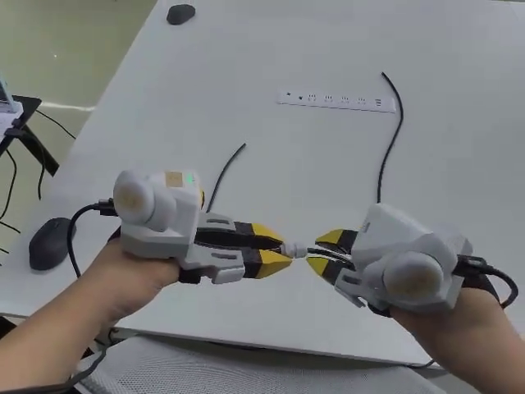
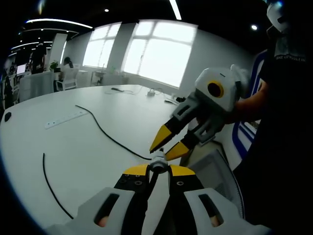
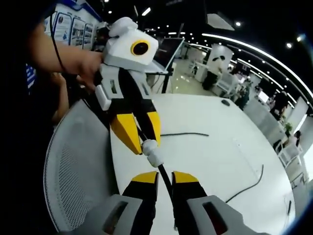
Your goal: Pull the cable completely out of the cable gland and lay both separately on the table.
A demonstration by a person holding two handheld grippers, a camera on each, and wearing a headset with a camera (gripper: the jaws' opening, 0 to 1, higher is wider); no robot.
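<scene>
A: Left gripper (image 1: pixel 283 249)?
B: Held in the left hand (image 1: pixel 131 275) over the near edge of the table (image 1: pixel 271 49), pointing right. Jaws are closed on the gland (image 1: pixel 296 249), a small white fitting pinched between the yellow tips.
A: Right gripper (image 1: pixel 319 252)?
B: In the right hand (image 1: pixel 455 328), pointing left, nearly tip to tip with the left one. The right gripper view shows its jaws clamped on the cable (image 3: pixel 166 179), thin and black, just behind the gland.
A: Cable out of the gland?
B: No. It runs straight into the gland, with no gap between them. Both are in the air between the two grippers, off the table.
A: What lies on the table?
B: A white strip (image 1: pixel 336 100) of sockets, far, right of centre. A long cord (image 1: pixel 390 154), black, bends from beside the strip's right end toward the near side and passes behind the right gripper. A short cord (image 1: pixel 227 176), black, lies loose left of centre, well apart from the strip. A far mouse (image 1: pixel 180 14) sits by the far left edge, a near mouse (image 1: pixel 47 243) by the near left edge.
A: Nearer than the table?
B: A mesh chair (image 3: pixel 73 161), just below the grippers.
</scene>
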